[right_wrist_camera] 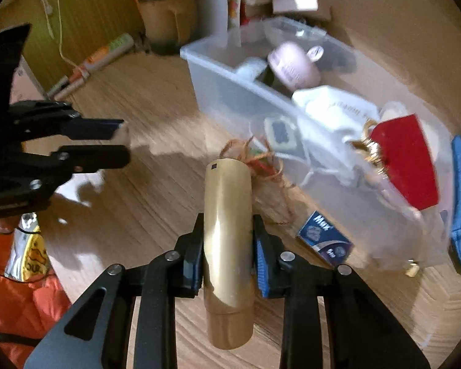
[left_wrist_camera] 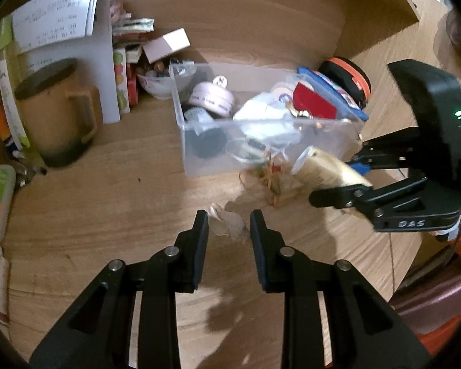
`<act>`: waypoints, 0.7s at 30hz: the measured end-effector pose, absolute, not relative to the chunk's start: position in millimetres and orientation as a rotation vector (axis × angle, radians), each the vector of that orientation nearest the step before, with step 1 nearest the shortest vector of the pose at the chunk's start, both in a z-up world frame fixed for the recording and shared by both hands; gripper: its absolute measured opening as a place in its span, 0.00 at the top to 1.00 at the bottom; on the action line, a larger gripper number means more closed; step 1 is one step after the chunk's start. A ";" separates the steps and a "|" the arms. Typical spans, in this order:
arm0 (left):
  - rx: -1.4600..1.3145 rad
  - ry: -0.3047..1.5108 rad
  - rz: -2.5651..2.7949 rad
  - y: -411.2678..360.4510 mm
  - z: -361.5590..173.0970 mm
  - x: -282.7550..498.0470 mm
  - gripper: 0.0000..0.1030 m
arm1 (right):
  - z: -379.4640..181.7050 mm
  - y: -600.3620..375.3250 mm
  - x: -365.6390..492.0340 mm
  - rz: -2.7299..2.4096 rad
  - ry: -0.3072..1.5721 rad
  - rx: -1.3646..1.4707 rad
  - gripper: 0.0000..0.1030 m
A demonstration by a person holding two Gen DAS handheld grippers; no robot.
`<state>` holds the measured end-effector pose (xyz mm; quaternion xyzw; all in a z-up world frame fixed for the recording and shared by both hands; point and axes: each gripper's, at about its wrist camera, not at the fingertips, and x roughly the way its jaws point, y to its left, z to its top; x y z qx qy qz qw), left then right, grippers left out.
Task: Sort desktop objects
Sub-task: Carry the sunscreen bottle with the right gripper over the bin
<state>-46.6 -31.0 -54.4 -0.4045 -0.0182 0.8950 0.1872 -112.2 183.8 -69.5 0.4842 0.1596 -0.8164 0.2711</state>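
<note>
Right tool [right_wrist_camera: 227, 246] pinches a gold tube [right_wrist_camera: 227, 246] across its middle, both pads tight on its sides, tube lying along the fingers. From the left wrist view the tube [left_wrist_camera: 325, 169] hangs tilted above the counter [left_wrist_camera: 107, 215], cap end just beside the front wall of the clear bin [left_wrist_camera: 261, 153].

Left tool [left_wrist_camera: 229, 230] has its jaws drawn narrow around a crumpled pale scrap [left_wrist_camera: 227, 223] on the counter; can't tell whether the pads actually press it or just flank it.

Bin is full: pale round jar [left_wrist_camera: 212, 97], white pouch [left_wrist_camera: 264, 113], red card [left_wrist_camera: 313, 101], dark capped container [left_wrist_camera: 207, 141]. Tangle of orange-brown string [right_wrist_camera: 261, 160] lies against the bin's front wall, small blue packet [right_wrist_camera: 324, 240] on the counter just beside it. Blue case [left_wrist_camera: 332, 89] leans on the bin's right end, orange-rimmed black round thing [left_wrist_camera: 350, 80] behind it. Tan mug [left_wrist_camera: 55, 113] well left of the bin, papers [left_wrist_camera: 55, 18] behind the mug.
</note>
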 end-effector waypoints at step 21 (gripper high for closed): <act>-0.998 -0.013 2.565 -9.0 12.6 -108.1 0.74 | 21.7 225.0 -151.0 -2.452 0.150 1.008 0.76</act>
